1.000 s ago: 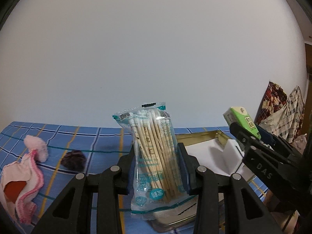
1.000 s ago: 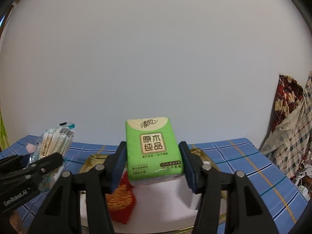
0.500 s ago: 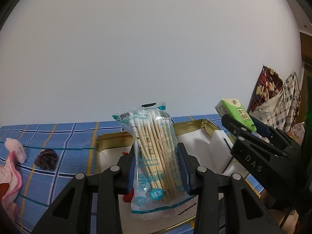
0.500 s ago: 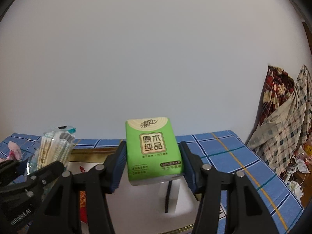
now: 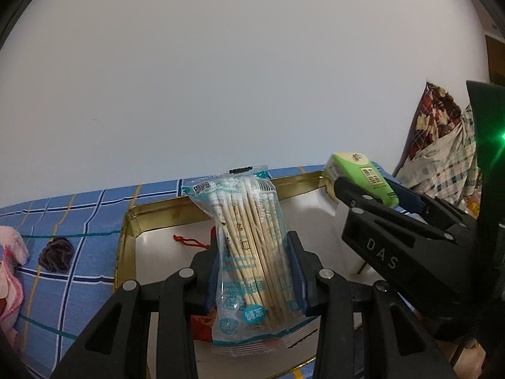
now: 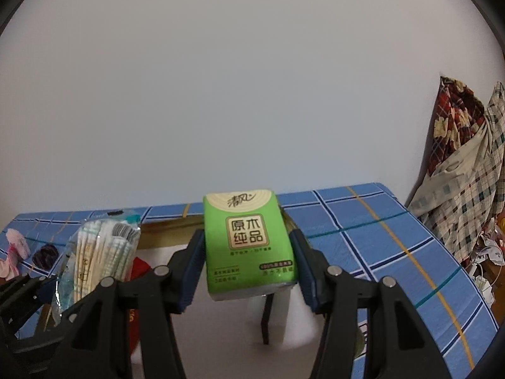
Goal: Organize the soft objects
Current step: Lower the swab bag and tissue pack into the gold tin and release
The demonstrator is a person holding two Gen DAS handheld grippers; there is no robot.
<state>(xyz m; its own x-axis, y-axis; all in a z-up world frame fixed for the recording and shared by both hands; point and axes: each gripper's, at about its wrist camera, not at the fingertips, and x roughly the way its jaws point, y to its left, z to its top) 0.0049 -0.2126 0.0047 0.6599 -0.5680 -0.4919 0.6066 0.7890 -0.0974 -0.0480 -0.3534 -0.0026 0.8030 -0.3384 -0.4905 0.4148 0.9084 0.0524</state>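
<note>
Over the gold-rimmed, white-lined metal tin [image 5: 221,203], my left claw [image 5: 255,271] clamps the clear cotton-swab packet [image 5: 249,252] upright and my right claw [image 6: 247,263] grips the green tissue pack [image 6: 247,243], both poised for placing inside.

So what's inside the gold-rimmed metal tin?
The gold-rimmed metal tin holds a white foam liner and a red drawstring pouch, which the clear cotton swab packet mostly covers.
</note>
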